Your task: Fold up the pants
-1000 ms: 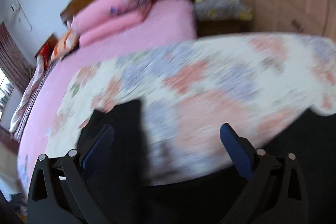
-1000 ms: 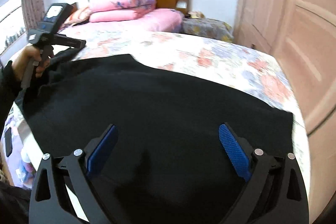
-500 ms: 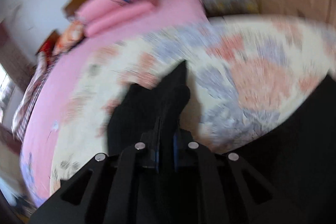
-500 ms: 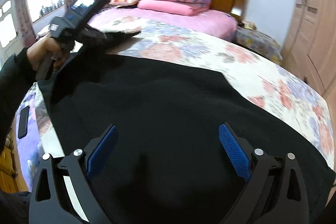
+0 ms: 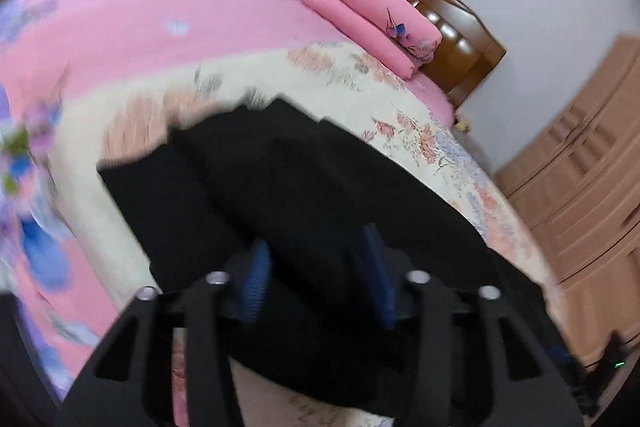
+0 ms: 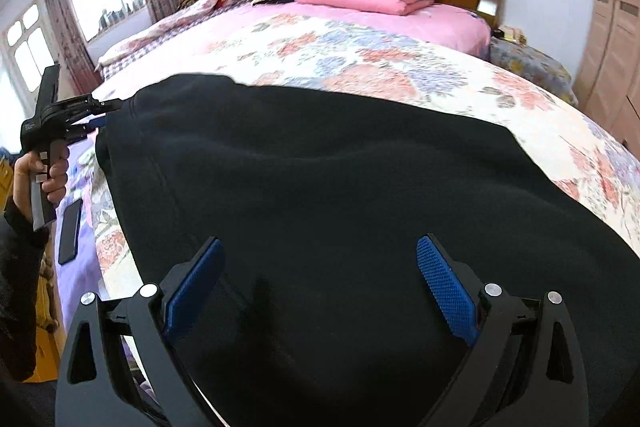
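The black pants lie spread on the bed, over its flowered cover. The left gripper has its jaws partly closed, with a thick fold of the pants between the blue pads; whether they press it firmly I cannot tell. The right gripper hovers above the pants with jaws spread wide, holding nothing.

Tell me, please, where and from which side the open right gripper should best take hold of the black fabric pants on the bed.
Probably the right-hand end edge of the black fabric pants, approached from the right, low over the floral bed cover. That edge lies flat and free on the cover, so the open right gripper could slip one finger beneath and pinch.
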`<action>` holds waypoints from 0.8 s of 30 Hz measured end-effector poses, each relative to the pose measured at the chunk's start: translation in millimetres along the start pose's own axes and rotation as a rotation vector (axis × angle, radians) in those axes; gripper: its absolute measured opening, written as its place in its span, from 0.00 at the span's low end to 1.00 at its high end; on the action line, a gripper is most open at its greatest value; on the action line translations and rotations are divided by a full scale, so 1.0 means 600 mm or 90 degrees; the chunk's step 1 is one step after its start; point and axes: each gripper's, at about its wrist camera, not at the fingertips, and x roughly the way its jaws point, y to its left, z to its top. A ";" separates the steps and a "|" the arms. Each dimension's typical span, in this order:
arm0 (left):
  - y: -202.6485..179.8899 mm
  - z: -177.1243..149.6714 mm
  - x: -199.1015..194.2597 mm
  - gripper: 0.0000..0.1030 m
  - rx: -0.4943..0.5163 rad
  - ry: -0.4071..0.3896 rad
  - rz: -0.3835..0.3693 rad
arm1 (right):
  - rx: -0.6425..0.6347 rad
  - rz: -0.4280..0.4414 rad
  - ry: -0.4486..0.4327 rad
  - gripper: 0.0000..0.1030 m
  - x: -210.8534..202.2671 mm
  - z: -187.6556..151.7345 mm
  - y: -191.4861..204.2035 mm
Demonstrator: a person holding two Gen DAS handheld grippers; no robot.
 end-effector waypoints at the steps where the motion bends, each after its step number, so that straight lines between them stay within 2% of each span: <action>1: 0.009 -0.004 -0.004 0.49 -0.006 -0.008 -0.012 | -0.007 0.000 0.003 0.91 0.003 0.002 0.005; 2: 0.017 -0.007 -0.009 0.57 -0.012 -0.018 -0.033 | -0.012 0.000 0.004 0.91 0.007 0.004 0.007; 4: 0.031 -0.006 -0.017 0.64 -0.034 -0.031 -0.080 | -0.019 0.008 -0.004 0.91 0.007 0.009 0.017; 9: 0.033 0.002 -0.012 0.64 -0.042 -0.019 -0.093 | -0.117 0.094 -0.015 0.91 0.017 0.026 0.106; 11: 0.030 0.001 -0.006 0.64 -0.040 -0.017 -0.092 | -0.170 0.118 -0.009 0.78 0.031 0.033 0.151; 15: 0.029 0.004 0.004 0.64 -0.048 -0.012 -0.091 | -0.253 0.165 0.021 0.68 0.077 0.050 0.235; 16: 0.027 0.004 0.005 0.63 -0.050 -0.010 -0.091 | -0.269 0.169 0.024 0.63 0.085 0.052 0.252; 17: 0.024 0.001 0.003 0.62 -0.048 -0.007 -0.089 | -0.283 0.173 0.026 0.58 0.088 0.052 0.263; 21: 0.009 0.002 0.012 0.58 -0.015 -0.001 -0.055 | -0.338 0.155 0.033 0.50 0.111 0.057 0.301; 22: 0.010 0.002 0.013 0.52 -0.013 -0.002 -0.052 | -0.343 0.154 0.030 0.47 0.113 0.057 0.306; 23: 0.011 0.002 0.013 0.37 -0.014 -0.004 -0.044 | -0.348 0.154 0.028 0.42 0.115 0.060 0.309; 24: 0.013 0.002 0.015 0.28 -0.015 -0.001 -0.038 | -0.359 0.144 0.027 0.39 0.119 0.060 0.314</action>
